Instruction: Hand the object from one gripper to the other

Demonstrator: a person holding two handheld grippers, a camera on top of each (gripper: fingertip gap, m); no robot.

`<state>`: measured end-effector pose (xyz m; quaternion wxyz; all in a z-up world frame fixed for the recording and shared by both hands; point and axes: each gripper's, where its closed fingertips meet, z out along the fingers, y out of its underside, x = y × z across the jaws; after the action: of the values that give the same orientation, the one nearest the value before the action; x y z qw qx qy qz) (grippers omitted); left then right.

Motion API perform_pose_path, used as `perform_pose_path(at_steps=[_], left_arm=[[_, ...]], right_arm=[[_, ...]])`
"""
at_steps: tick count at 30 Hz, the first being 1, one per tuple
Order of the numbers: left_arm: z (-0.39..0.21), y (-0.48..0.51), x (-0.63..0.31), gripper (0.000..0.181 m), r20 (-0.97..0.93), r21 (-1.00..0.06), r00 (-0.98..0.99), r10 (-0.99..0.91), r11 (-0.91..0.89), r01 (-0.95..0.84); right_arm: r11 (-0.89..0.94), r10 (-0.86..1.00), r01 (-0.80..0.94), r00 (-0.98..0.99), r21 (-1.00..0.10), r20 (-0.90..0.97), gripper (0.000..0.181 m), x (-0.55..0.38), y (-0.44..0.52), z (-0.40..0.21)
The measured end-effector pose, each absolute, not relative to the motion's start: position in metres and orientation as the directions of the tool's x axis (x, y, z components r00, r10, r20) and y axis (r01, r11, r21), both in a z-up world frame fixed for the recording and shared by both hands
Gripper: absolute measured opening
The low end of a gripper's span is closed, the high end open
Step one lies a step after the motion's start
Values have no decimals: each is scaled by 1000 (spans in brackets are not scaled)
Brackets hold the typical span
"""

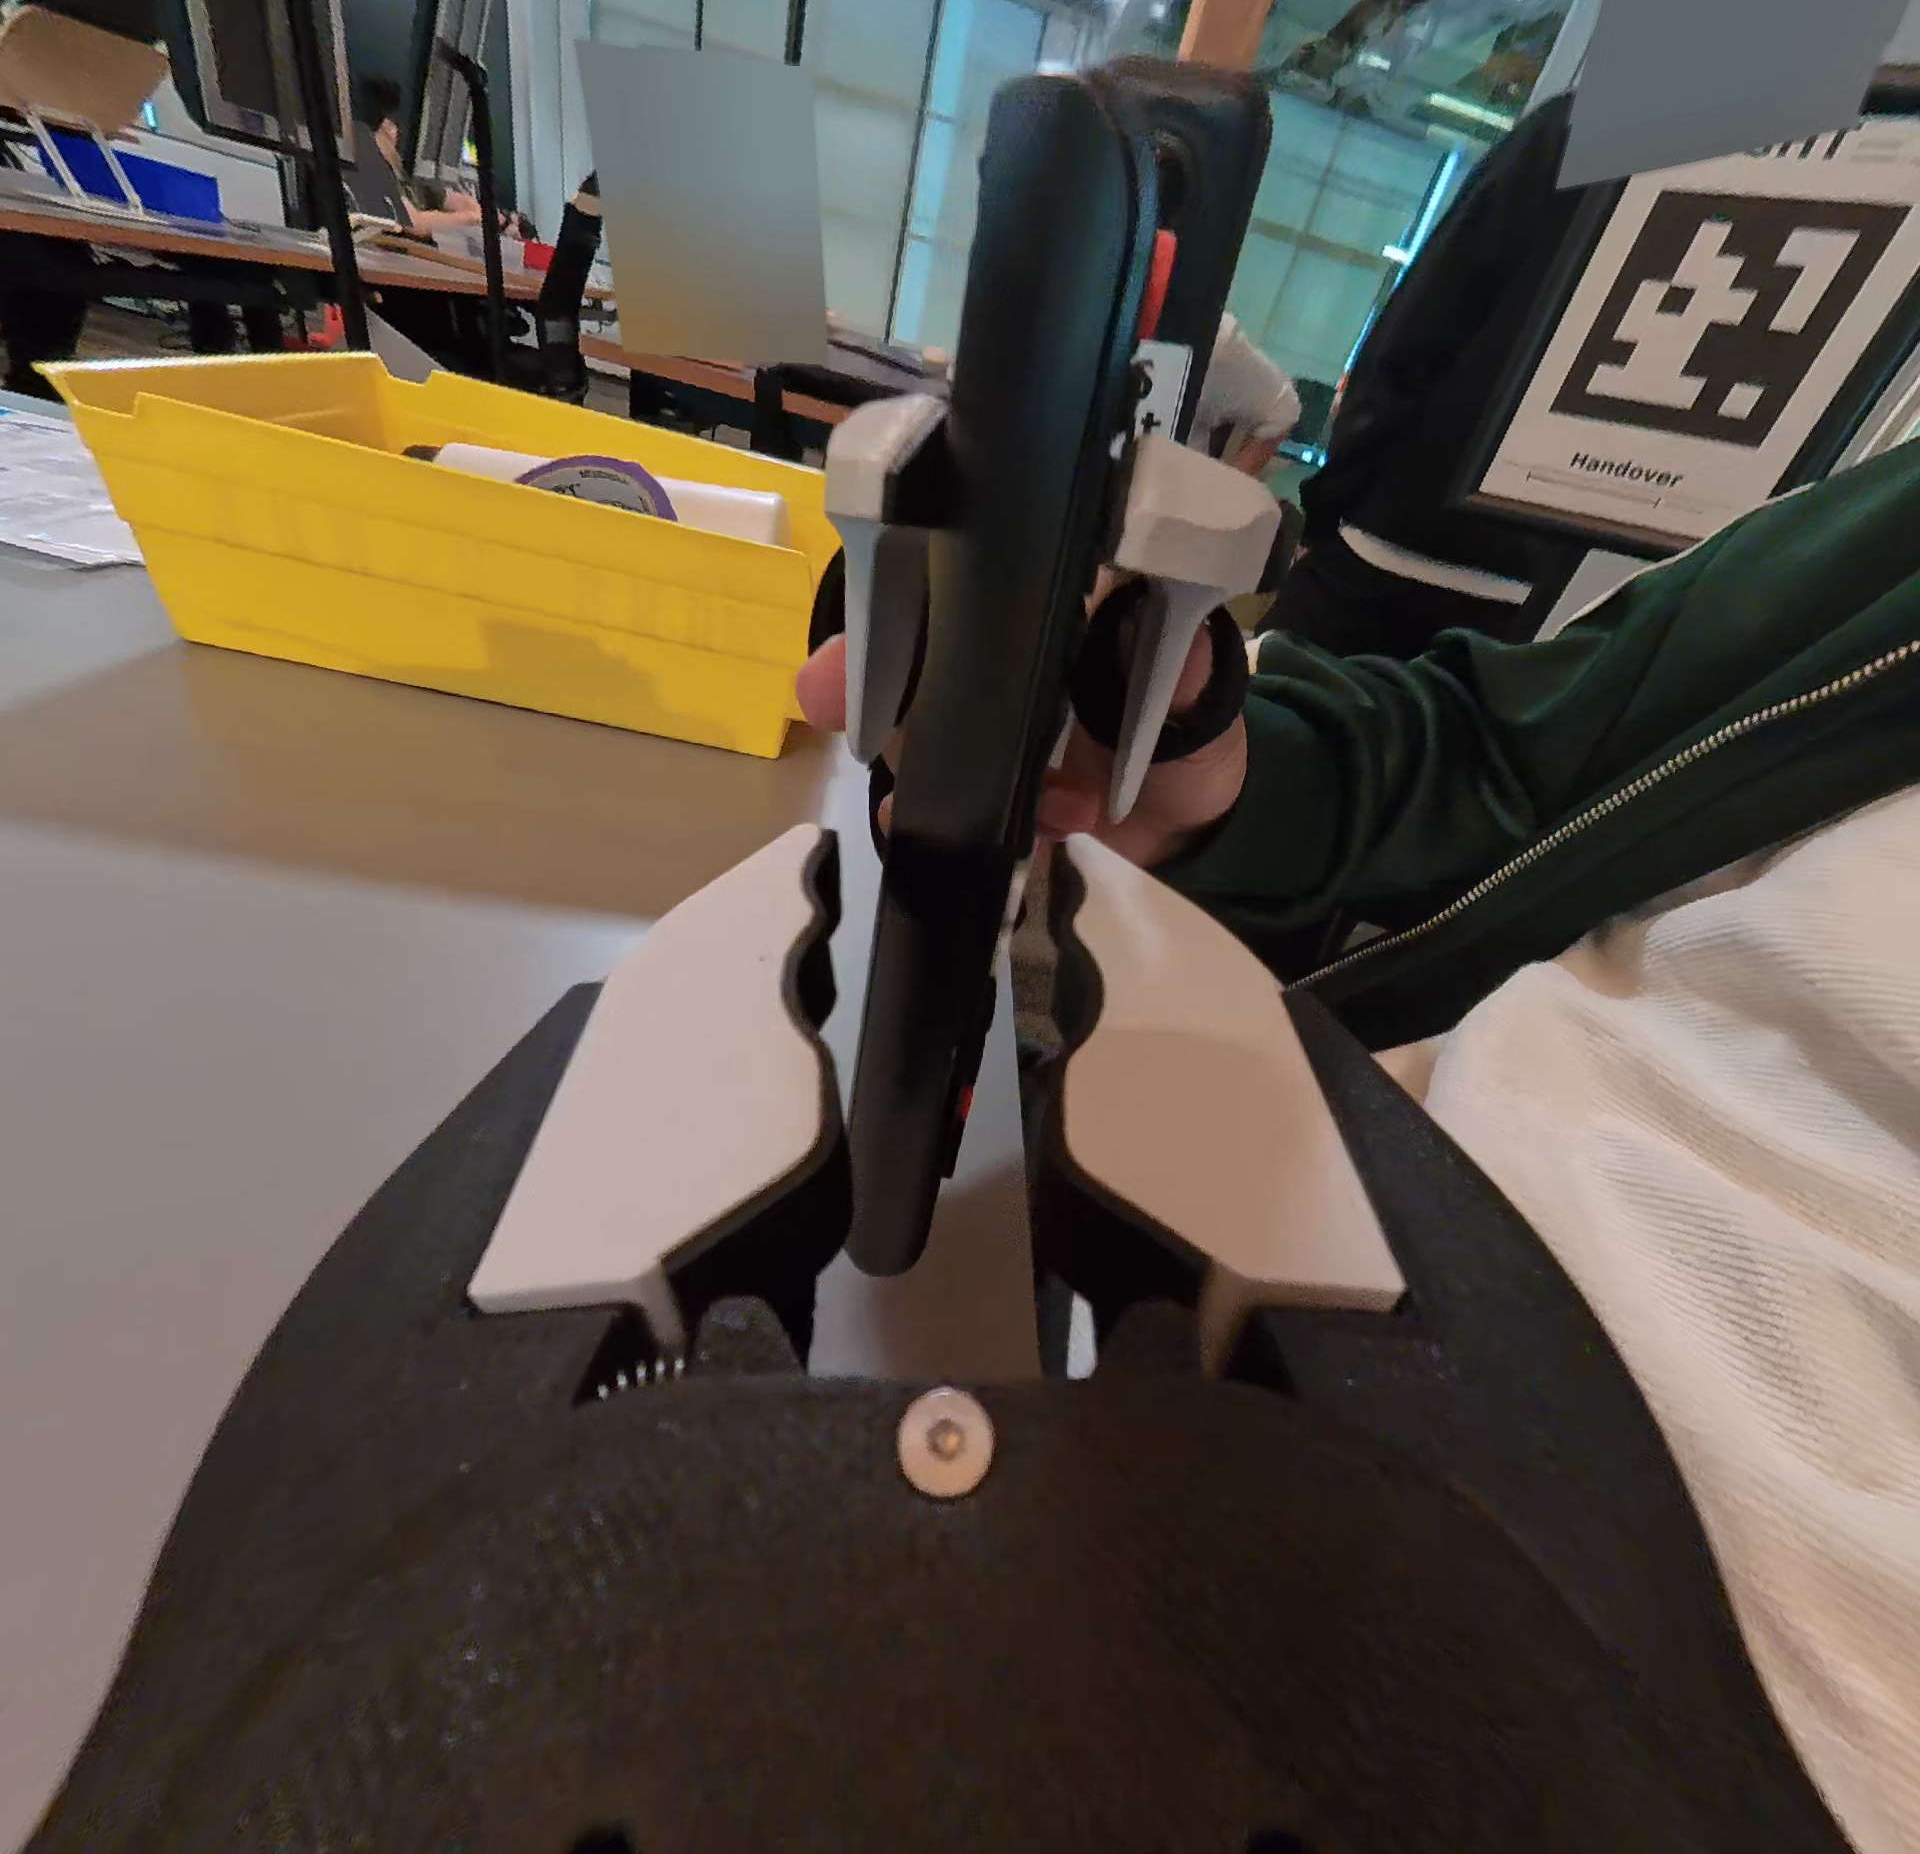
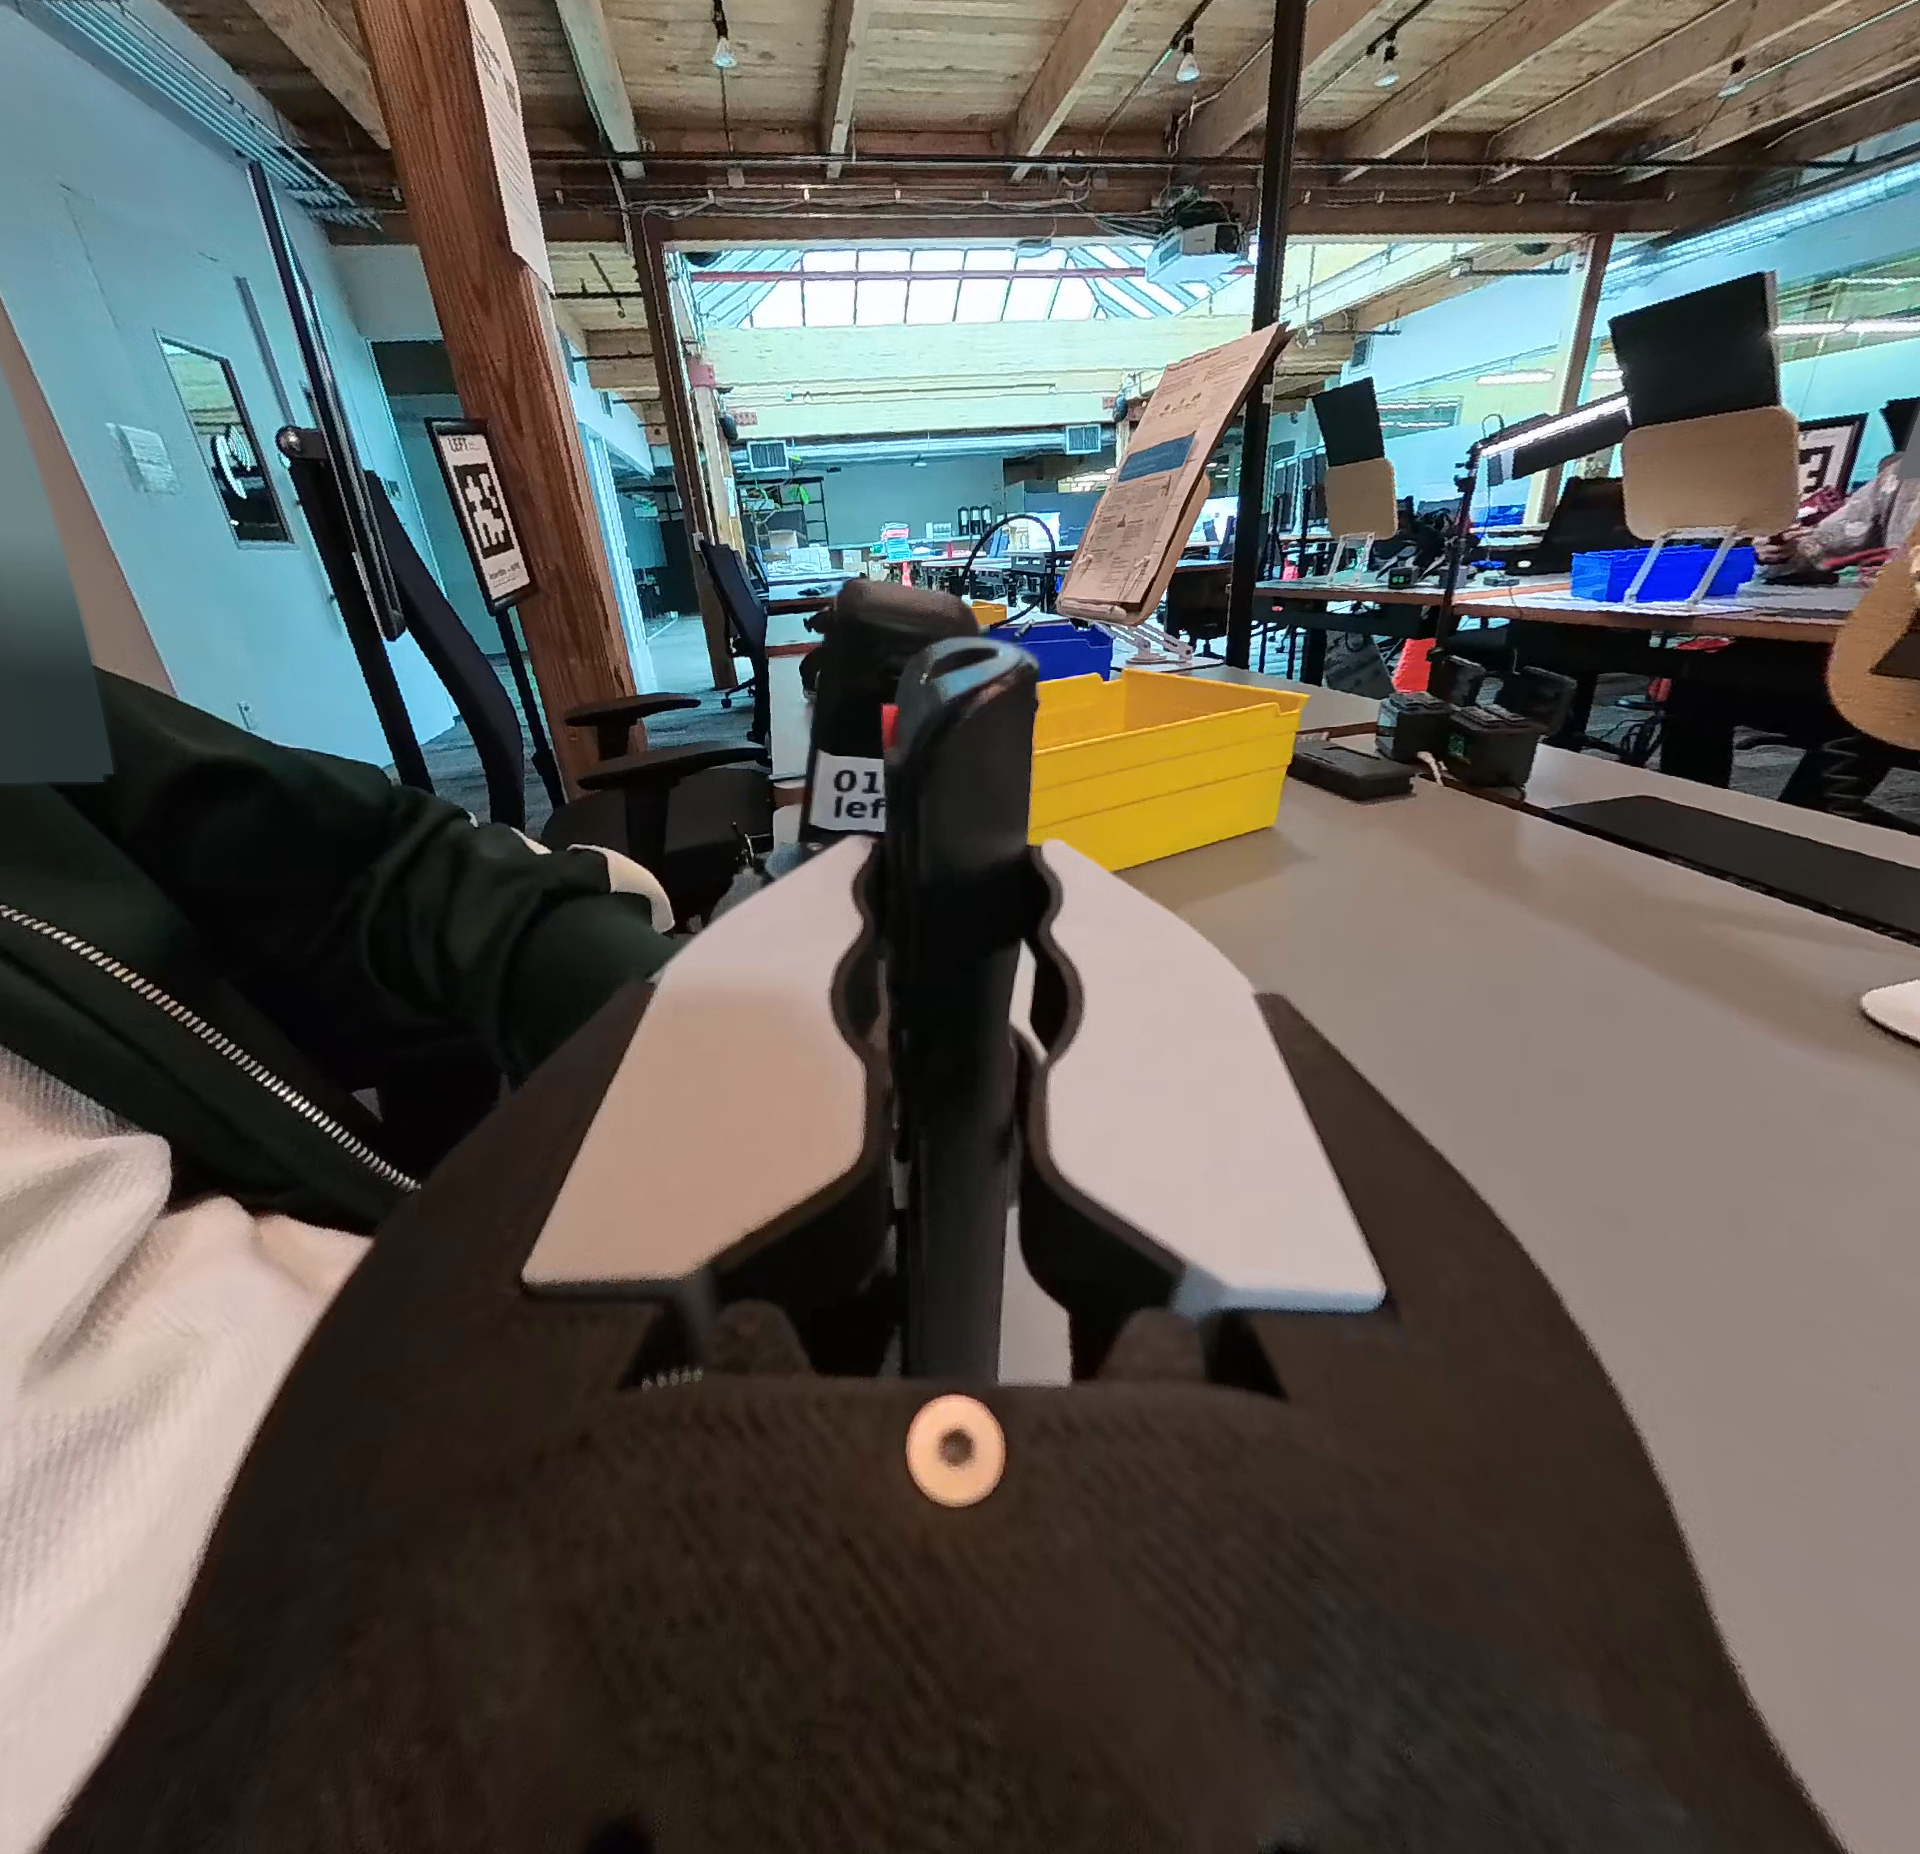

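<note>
While the long black plastic-handled object [image 1: 997, 578] stands upright between both tools, right gripper [image 2: 956, 931] jaws pinching its far part, left gripper [image 1: 940, 890] jaws spread with a gap on its right side, yellow plastic bin [image 1: 436, 578] far left on the grey table [image 1: 312, 869].

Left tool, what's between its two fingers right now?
The black object, seen in the left wrist view, with a gap beside one finger of the left tool; the right tool clamps it.
</note>
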<state>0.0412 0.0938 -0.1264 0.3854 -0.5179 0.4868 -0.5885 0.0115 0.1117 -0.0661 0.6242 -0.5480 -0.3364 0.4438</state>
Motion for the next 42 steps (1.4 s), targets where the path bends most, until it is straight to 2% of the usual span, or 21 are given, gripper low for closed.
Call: perform_pose_path(at_steps=[3,8,10,14,20,30,39,40,42], left_arm=[[-121,95,39,44,261,-965,-182,-948,-261,-26],[-99,98,30,67,262,-957,-209,-942,-282,69],[-85,101,23,68,248,-953,-209,-946,-277,121],[-66,102,14,56,218,-960,-193,-957,-245,131],[-68,91,19,47,117,-991,-158,-981,-127,53],[-69,84,21,26,60,-997,-151,-987,-66,36],[-70,84,22,25,33,-999,-130,-991,-34,9],[-69,84,21,25,27,-1000,-124,-992,-29,12],[-66,86,20,25,19,-1000,-114,-993,-21,19]], right_arm=[[7,925,-173,376,-985,-60,25,11,111,-67],[-6,927,-161,370,-987,-66,25,14,113,-69],[-19,931,-151,358,-988,-73,25,13,112,-72],[-47,942,-118,326,-992,-83,25,6,109,-79],[-39,953,-42,299,-998,-50,25,-8,101,-88],[-50,958,-15,281,-999,-52,25,-17,96,-93],[-48,961,-52,270,-997,-60,26,-17,96,-93],[-44,958,-65,280,-997,-61,35,-15,98,-92],[-15,939,-107,340,-994,-51,73,-9,108,-87]])
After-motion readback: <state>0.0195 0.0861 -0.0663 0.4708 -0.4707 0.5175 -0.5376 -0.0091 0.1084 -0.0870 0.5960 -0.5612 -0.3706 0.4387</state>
